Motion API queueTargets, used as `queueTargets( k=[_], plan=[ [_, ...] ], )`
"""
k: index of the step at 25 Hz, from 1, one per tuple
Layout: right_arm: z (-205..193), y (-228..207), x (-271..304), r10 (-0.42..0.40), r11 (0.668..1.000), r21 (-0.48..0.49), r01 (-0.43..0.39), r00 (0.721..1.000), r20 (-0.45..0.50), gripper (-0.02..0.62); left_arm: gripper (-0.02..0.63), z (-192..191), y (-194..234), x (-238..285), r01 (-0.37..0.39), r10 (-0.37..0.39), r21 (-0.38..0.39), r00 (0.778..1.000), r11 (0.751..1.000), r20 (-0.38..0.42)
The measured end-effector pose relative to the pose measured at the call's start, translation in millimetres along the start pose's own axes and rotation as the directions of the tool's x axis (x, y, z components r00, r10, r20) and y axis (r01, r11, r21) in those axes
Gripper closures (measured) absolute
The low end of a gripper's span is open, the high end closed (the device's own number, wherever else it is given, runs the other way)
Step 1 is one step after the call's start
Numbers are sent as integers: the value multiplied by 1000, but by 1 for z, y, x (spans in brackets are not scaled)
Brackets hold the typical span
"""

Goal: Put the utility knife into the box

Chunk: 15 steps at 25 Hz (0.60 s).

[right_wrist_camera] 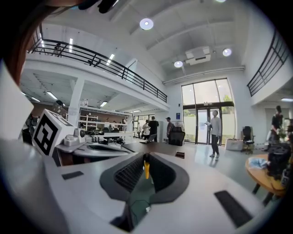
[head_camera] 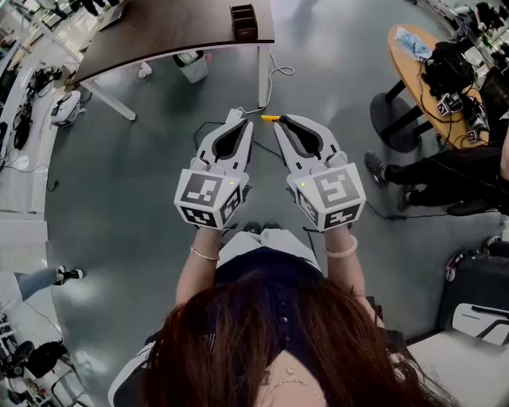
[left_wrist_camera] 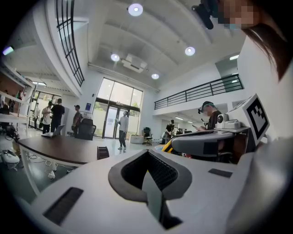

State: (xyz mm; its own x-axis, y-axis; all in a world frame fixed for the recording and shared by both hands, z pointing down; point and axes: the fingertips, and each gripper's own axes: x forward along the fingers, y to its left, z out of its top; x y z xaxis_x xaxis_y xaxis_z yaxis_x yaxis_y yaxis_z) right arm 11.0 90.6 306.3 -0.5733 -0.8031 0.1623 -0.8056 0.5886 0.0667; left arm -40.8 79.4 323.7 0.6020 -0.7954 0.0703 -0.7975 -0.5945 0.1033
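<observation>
I stand on a grey floor with both grippers raised side by side. In the head view my right gripper (head_camera: 285,119) is shut on a yellow utility knife (head_camera: 270,118), whose end sticks out leftward past the tips. The knife (right_wrist_camera: 146,169) shows as a thin yellow strip pinched between the dark pads in the right gripper view. My left gripper (head_camera: 236,114) is shut with nothing in it, just left of the knife (left_wrist_camera: 167,146). A small dark brown box (head_camera: 244,21) stands on the dark table (head_camera: 159,32) ahead, well beyond both grippers. It also shows as the box (left_wrist_camera: 103,152) and box (right_wrist_camera: 180,155).
A white waste bin (head_camera: 191,66) and cables (head_camera: 278,75) lie under the table. A round wooden table (head_camera: 409,60) loaded with equipment stands at the right, and a seated person's legs (head_camera: 429,171) stretch beside it. Several people stand far off by the glass doors (right_wrist_camera: 214,132).
</observation>
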Motion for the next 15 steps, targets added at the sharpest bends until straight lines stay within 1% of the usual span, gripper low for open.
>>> queueTargets(
  k=[6, 15],
  plan=[
    [0, -10, 4, 22, 1000, 6, -22, 1000, 15, 546, 614, -3, -1, 14, 1, -1, -4, 1000, 1000, -8],
    [0, -59, 35, 46, 999, -6, -46, 999, 14, 546, 614, -1, 13, 67, -40, 40, -7, 999, 999, -7]
  ],
)
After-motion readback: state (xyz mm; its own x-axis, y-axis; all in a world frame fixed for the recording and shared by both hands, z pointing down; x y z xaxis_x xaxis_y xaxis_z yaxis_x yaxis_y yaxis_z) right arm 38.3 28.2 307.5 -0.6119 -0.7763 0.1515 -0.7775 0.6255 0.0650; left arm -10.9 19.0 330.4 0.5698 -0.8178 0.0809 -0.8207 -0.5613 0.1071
